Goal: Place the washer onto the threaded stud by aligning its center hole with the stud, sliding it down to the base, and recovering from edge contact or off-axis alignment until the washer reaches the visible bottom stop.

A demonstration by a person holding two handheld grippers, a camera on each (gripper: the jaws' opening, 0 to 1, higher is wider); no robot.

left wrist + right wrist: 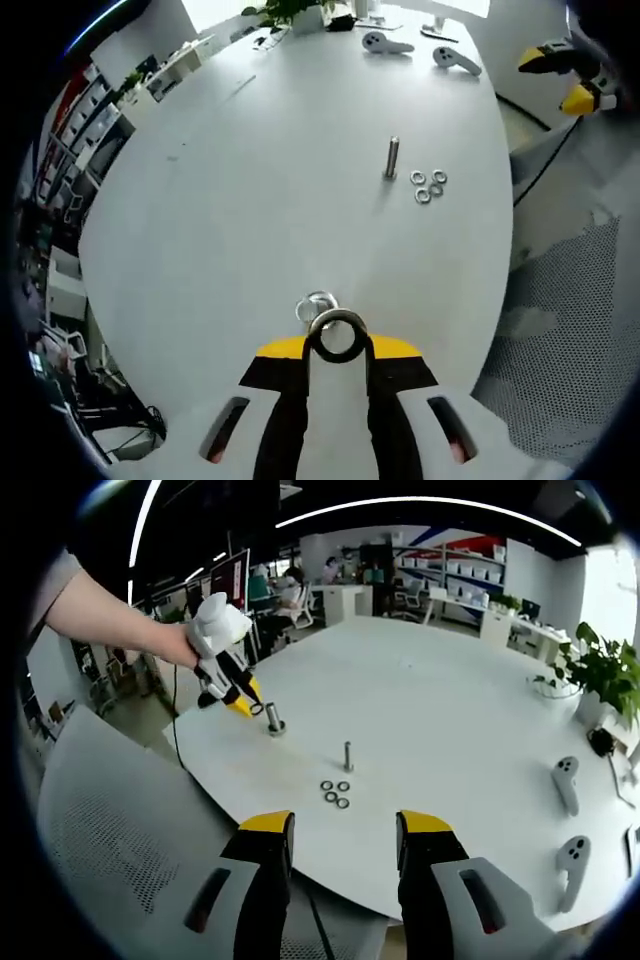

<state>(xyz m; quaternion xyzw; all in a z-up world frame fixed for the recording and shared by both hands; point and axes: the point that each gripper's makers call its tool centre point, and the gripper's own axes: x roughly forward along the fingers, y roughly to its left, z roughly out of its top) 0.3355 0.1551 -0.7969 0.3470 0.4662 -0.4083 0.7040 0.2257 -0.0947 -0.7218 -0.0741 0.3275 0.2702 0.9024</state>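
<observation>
Washer (337, 335) sits clamped upright in the left tongs (337, 345), just above the stud (318, 308) near the tabletop (250, 220) edge; level its hole over the stud's axis before lowering. Right tongs (343, 845) hang apart, empty; spare washers (428, 186) lie farther off

Left gripper (337, 338) jaws closed tight around a washer (337, 335), tips low over the table; in the right gripper view it shows (240, 702) angled down, held in a gloved hand (217, 628) with bare forearm extended. Right gripper (343, 835) jaws spread apart, holding nothing, level and pulled back.
</observation>
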